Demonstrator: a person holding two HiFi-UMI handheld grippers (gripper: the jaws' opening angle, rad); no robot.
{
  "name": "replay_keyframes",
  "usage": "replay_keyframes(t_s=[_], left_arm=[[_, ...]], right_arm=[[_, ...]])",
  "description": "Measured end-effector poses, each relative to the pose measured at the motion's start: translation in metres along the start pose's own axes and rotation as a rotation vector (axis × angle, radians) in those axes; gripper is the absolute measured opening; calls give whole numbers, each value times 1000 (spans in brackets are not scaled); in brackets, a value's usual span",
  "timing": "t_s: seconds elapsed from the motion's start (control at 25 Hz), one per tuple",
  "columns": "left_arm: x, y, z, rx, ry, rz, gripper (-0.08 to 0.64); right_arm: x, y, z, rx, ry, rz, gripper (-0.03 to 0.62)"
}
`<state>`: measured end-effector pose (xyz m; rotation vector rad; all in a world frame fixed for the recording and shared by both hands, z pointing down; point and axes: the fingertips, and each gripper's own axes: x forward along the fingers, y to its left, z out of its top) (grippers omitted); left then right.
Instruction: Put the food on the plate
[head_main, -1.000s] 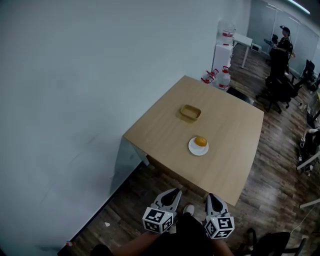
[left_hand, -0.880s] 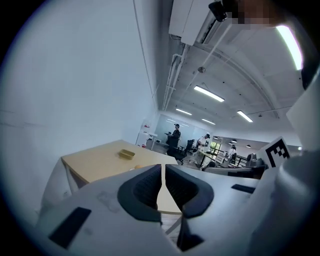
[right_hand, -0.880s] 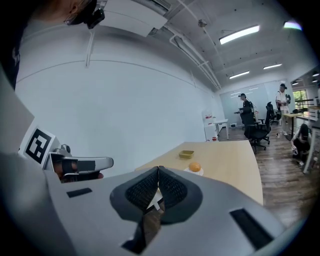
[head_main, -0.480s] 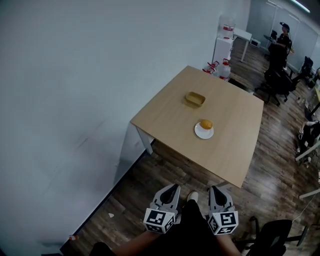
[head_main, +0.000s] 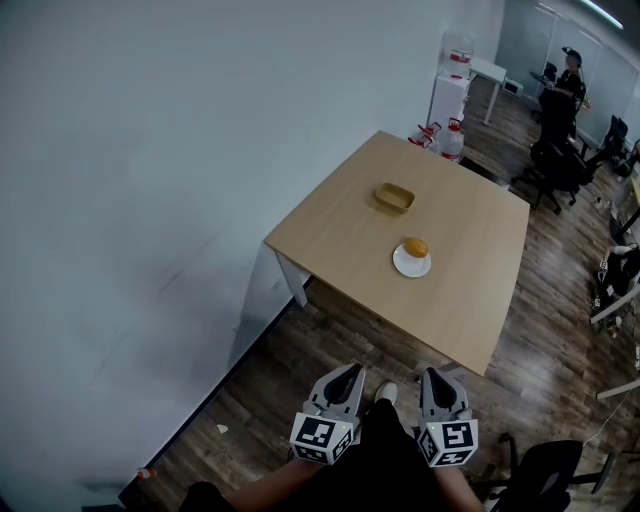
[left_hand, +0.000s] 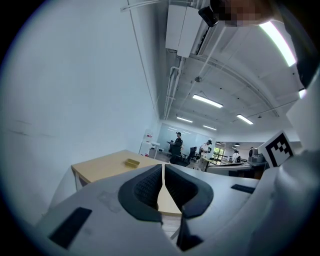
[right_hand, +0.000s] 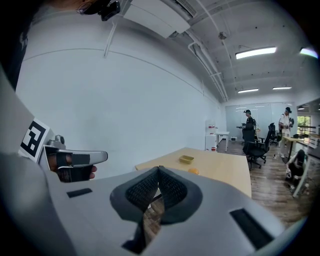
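An orange bun (head_main: 416, 247) lies on a small white plate (head_main: 411, 263) on the wooden table (head_main: 340, 230). The bun (right_hand: 193, 171) also shows as an orange spot in the right gripper view. My left gripper (head_main: 349, 376) and right gripper (head_main: 434, 379) are held low in front of my body, well short of the table's near edge. Each has its jaws shut with nothing between them, as the left gripper view (left_hand: 163, 172) and the right gripper view (right_hand: 159, 172) both show.
A shallow yellow tray (head_main: 394, 197) sits farther back on the table. Water jugs (head_main: 451, 139) and a white dispenser (head_main: 450, 92) stand beyond the table's far corner. Office chairs (head_main: 552, 160) and a standing person (head_main: 570, 75) are at the far right. A white wall (head_main: 150, 200) runs along the left.
The view has shifted so the table sits a little farther off and higher in the picture. Both grippers stay low and shut near my body.
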<state>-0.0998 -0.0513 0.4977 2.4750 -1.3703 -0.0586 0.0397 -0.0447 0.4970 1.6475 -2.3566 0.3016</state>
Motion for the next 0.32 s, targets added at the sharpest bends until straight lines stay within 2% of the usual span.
replay_keyframes(t_s=[0.32], left_arm=[[28, 11, -1, -36, 6, -6, 28]], right_arm=[[26, -24, 10, 9, -16, -45, 60]])
